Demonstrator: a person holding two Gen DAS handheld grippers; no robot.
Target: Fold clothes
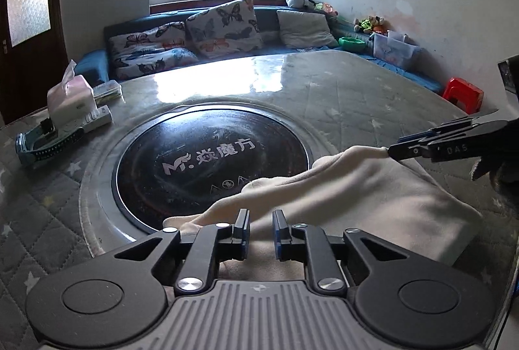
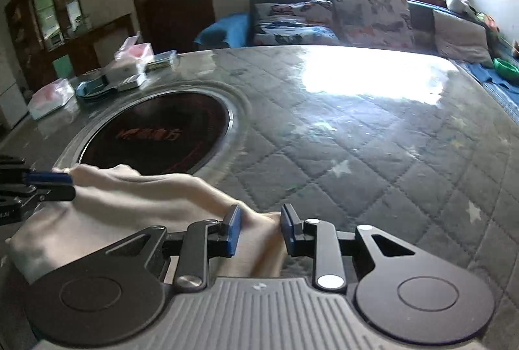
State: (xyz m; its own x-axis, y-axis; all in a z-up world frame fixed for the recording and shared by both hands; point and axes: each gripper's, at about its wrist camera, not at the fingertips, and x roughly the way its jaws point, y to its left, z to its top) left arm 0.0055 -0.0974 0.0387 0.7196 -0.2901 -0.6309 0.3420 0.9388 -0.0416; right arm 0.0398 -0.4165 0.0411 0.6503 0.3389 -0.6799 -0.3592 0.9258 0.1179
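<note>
**Soft cream garment, gripped at its edges**

The cream fleece garment (image 1: 373,197) is lying near the tabletop's (image 1: 356,97) front edge — light, limp, draping. Left gripper (image 1: 261,233) and right gripper (image 2: 259,231) are both standing slightly apart around cloth edges — best hold is at corners.

Quilted table (image 2: 373,155) lies bare toward the sofa (image 1: 181,35); tissue box (image 1: 69,97) and remote (image 1: 97,119) crowd its far left edge.

Home living room: cushioned sofa (image 1: 201,35), quilted table (image 1: 356,90).
</note>
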